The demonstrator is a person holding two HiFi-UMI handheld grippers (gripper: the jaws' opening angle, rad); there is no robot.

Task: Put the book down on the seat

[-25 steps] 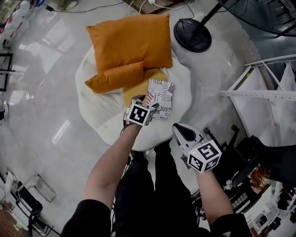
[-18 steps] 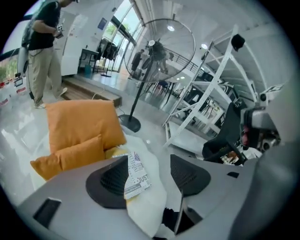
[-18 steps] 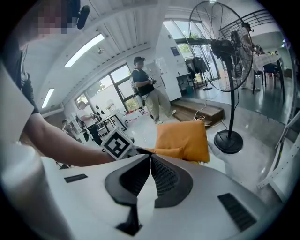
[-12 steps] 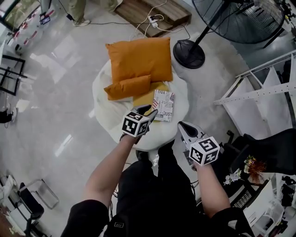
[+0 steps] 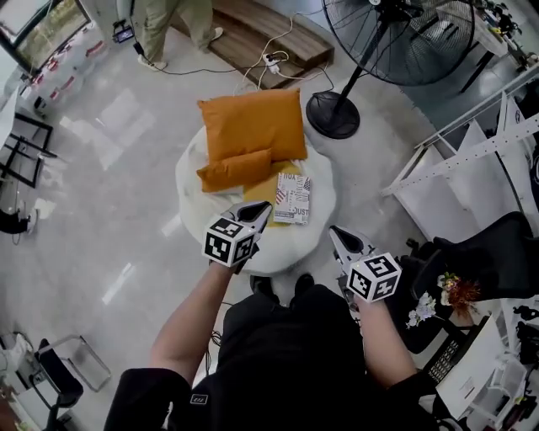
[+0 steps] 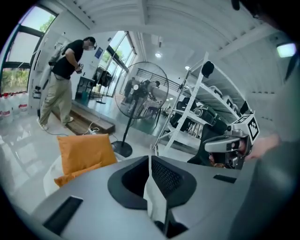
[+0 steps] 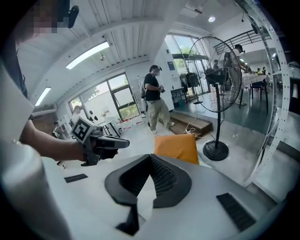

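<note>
The book point(image 5: 293, 199), its cover full of printed words, lies flat on the round white seat point(image 5: 190, 183), partly on a yellow pad point(image 5: 259, 187) in front of two orange cushions point(image 5: 253, 124). My left gripper point(image 5: 263, 208) hangs over the seat's near edge, just left of the book and clear of it. Its jaws are closing, tips together with nothing between them point(image 6: 150, 158). My right gripper point(image 5: 335, 231) is held off the seat to the right, shut and empty point(image 7: 151, 157). Neither gripper view shows the book; both show an orange cushion point(image 6: 86, 152) point(image 7: 177, 147).
A pedestal fan point(image 5: 396, 34) with a round black base point(image 5: 333, 114) stands behind the seat. There is a white rack point(image 5: 472, 143) at the right and a black chair point(image 5: 480, 261) near my right arm. A person point(image 5: 173, 25) stands by a wooden step at the back.
My left gripper has let go of the book, drawn back toward me and closed. The head view has pulled back, so the seat looks smaller. The book has stayed on the seat.
</note>
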